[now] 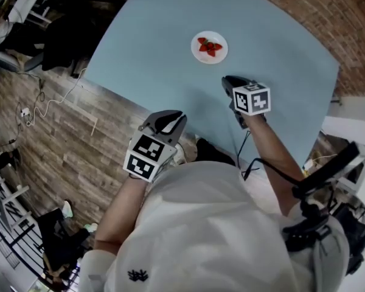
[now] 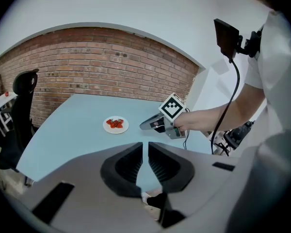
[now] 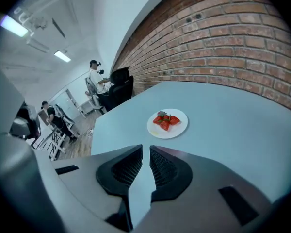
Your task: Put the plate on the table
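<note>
A small white plate (image 1: 209, 47) with cut strawberries on it rests flat on the light blue table (image 1: 146, 35), toward its far side. My right gripper (image 1: 229, 84) hovers over the table just short of the plate, jaws shut and holding nothing. In the right gripper view the plate (image 3: 168, 123) lies straight ahead of the right gripper (image 3: 146, 149). My left gripper (image 1: 169, 120) hangs at the table's near edge, shut and empty. Seen from the left gripper (image 2: 145, 147), the plate (image 2: 116, 125) sits left of the right gripper (image 2: 150, 124).
A brick wall (image 2: 102, 62) runs behind the table. A black office chair (image 2: 20, 106) stands at the table's left end. Wooden floor (image 1: 55, 145) with a white cable lies to the left. People (image 3: 96, 76) and desks are far off in the room.
</note>
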`<state>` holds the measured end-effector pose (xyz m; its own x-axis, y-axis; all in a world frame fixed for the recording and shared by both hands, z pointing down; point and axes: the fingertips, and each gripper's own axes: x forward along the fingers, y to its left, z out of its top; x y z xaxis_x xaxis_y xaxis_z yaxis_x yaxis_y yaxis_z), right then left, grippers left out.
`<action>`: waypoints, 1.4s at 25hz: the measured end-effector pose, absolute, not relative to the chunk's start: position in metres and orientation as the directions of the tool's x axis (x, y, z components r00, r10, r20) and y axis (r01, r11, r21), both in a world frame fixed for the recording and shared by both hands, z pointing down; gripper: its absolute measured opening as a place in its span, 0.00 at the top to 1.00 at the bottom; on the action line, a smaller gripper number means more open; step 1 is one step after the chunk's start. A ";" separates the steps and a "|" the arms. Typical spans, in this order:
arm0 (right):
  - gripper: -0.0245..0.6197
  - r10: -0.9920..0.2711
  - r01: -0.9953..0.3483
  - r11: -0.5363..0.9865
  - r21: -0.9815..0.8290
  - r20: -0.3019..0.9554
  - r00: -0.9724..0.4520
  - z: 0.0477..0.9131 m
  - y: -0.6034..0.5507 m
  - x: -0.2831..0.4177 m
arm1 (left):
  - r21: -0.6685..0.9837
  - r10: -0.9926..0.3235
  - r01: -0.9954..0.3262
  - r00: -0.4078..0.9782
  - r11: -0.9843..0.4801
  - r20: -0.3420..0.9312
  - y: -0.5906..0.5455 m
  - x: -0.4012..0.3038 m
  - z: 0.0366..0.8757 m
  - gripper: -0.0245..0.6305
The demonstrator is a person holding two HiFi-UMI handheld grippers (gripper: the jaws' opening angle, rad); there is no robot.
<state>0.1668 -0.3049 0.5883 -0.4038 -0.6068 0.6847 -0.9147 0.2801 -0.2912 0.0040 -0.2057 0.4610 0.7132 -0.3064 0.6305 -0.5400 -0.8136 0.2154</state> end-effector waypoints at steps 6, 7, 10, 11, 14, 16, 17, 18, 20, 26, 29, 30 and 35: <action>0.93 -0.578 -0.896 0.385 -0.219 0.700 -0.419 0.563 -0.244 0.139 | 0.230 -0.268 -0.486 0.751 -0.843 0.603 -0.183 -0.002 0.456 0.91; 0.95 -0.573 -0.892 0.398 -0.213 0.702 -0.423 0.559 -0.235 0.135 | 0.229 -0.266 -0.481 0.753 -0.846 0.602 -0.181 -0.004 0.454 0.91; 0.95 -0.560 -0.885 0.423 -0.194 0.712 -0.424 0.548 -0.206 0.127 | 0.232 -0.254 -0.465 0.763 -0.854 0.594 -0.173 -0.008 0.451 0.91; 0.95 -0.558 -0.883 0.426 -0.195 0.712 -0.426 0.545 -0.197 0.124 | 0.235 -0.249 -0.458 0.768 -0.858 0.590 -0.169 -0.008 0.450 0.91; 0.95 -0.570 -0.882 0.431 -0.192 0.699 -0.431 0.533 -0.174 0.111 | 0.239 -0.228 -0.432 0.781 -0.870 0.582 -0.157 -0.012 0.447 0.91; 0.95 -0.580 -0.882 0.431 -0.192 0.690 -0.433 0.525 -0.161 0.102 | 0.242 -0.216 -0.417 0.788 -0.876 0.576 -0.148 -0.016 0.445 0.91; 0.95 -0.581 -0.881 0.431 -0.193 0.688 -0.435 0.523 -0.153 0.098 | 0.245 -0.210 -0.411 0.791 -0.878 0.574 -0.142 -0.017 0.445 0.91; 0.95 -0.582 -0.880 0.432 -0.195 0.685 -0.438 0.520 -0.146 0.094 | 0.247 -0.205 -0.405 0.794 -0.880 0.572 -0.136 -0.020 0.445 0.91; 0.95 -0.587 -0.879 0.436 -0.193 0.679 -0.440 0.514 -0.134 0.086 | 0.248 -0.198 -0.397 0.798 -0.884 0.569 -0.127 -0.025 0.444 0.91; 0.95 -0.605 -0.876 0.450 -0.172 0.663 -0.441 0.500 -0.106 0.063 | 0.250 -0.184 -0.380 0.802 -0.890 0.568 -0.108 -0.040 0.448 0.91; 0.95 -0.604 -0.874 0.455 -0.172 0.661 -0.445 0.495 -0.094 0.055 | 0.251 -0.172 -0.368 0.806 -0.896 0.566 -0.101 -0.042 0.448 0.91; 0.95 -0.606 -0.874 0.457 -0.167 0.661 -0.443 0.495 -0.091 0.053 | 0.251 -0.169 -0.364 0.807 -0.897 0.566 -0.098 -0.042 0.448 0.91; 0.95 -0.600 -0.872 0.460 -0.168 0.666 -0.444 0.491 -0.080 0.046 | 0.255 -0.145 -0.340 0.810 -0.905 0.568 -0.089 -0.043 0.448 0.91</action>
